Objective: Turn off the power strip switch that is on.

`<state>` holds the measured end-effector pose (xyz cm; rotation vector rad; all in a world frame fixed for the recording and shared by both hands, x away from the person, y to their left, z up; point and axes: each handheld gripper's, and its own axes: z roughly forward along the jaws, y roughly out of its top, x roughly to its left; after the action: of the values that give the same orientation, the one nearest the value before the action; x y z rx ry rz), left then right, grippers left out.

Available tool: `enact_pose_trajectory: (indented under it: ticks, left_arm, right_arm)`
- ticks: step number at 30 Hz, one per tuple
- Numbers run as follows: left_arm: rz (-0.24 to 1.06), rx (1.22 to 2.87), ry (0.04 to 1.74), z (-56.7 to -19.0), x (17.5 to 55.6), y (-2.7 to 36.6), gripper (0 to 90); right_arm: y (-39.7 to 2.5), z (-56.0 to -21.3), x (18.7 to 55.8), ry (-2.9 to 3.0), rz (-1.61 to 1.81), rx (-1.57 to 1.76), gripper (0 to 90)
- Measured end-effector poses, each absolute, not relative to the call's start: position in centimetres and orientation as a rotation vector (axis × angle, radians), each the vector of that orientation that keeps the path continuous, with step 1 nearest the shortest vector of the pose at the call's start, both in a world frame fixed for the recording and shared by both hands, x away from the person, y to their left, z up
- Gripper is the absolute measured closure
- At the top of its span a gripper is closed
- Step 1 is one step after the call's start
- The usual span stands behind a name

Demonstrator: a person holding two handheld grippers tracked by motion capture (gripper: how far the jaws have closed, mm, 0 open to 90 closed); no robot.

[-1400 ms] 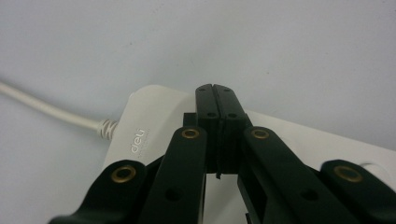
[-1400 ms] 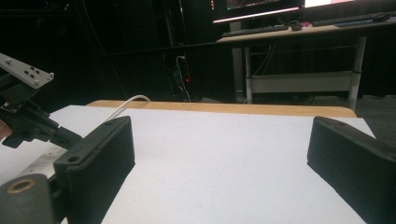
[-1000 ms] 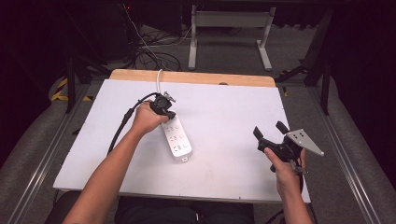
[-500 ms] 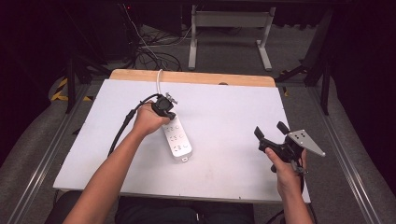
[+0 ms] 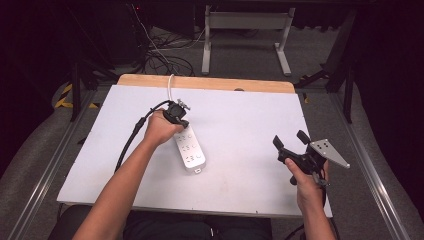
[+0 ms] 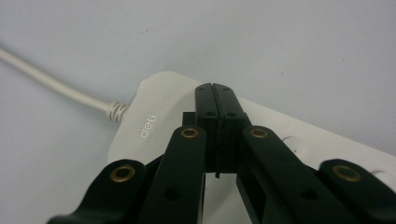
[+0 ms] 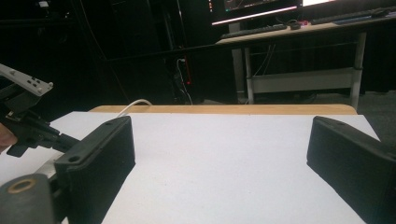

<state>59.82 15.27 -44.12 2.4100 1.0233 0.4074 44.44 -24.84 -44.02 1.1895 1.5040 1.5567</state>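
Pressing down at the cord end of the white power strip (image 5: 188, 148), left of centre on the bench (image 5: 240, 115), the left gripper (image 6: 215, 100) has its jaws closed together. The right gripper (image 5: 291, 142), lower right of the frame, holds its jaws wide apart over bare bench.

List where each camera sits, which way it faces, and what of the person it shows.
High view: above the person's side, looking forward and down on the white table; both forearms, left gripper, right gripper.
Left gripper view: rides the left gripper, facing down its shut jaws onto the deli power strip.
Right gripper view: rides the right gripper, open jaws facing across the table.
Shared: the power strip's white cord.
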Motion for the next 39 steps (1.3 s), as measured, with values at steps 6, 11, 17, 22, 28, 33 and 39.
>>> enact_pose_trajectory:
  ticks: [6, 11, 17, 22, 28, 33, 39]
  left_arm:
    - [0.381, 2.431, 1.048, -43.88, 60.53, 14.77, 90.0]
    - [0.363, 2.44, 1.056, -43.76, 60.72, 14.76, 90.0]
    - [0.379, 2.437, 1.049, -43.84, 60.55, 14.69, 90.0]
    - [0.381, 2.419, 1.043, -43.95, 60.43, 14.95, 90.0]
    - [0.403, 2.418, 1.044, -43.89, 60.2, 15.07, 90.0]
    - [0.427, 2.392, 1.063, -44.05, 59.87, 15.0, 90.0]
    - [0.441, 2.363, 1.082, -43.96, 60.01, 15.08, 90.0]
  right_arm:
    - [-24.76, -44.01, 44.44, 1.506, 1.562, 1.192, 8.3]
    - [-24.74, -44.04, 44.45, 1.507, 1.564, 1.196, 8.3]
    - [-24.85, -44.05, 44.42, 1.502, 1.565, 1.201, 8.3]
    - [-24.85, -44.08, 44.42, 1.506, 1.559, 1.198, 8.3]
    - [-25.06, -44.06, 44.35, 1.496, 1.56, 1.206, 8.3]
    - [-25.0, -44.05, 44.32, 1.498, 1.557, 1.203, 8.4]
    - [-24.84, -44.06, 44.48, 1.503, 1.561, 1.199, 8.5]
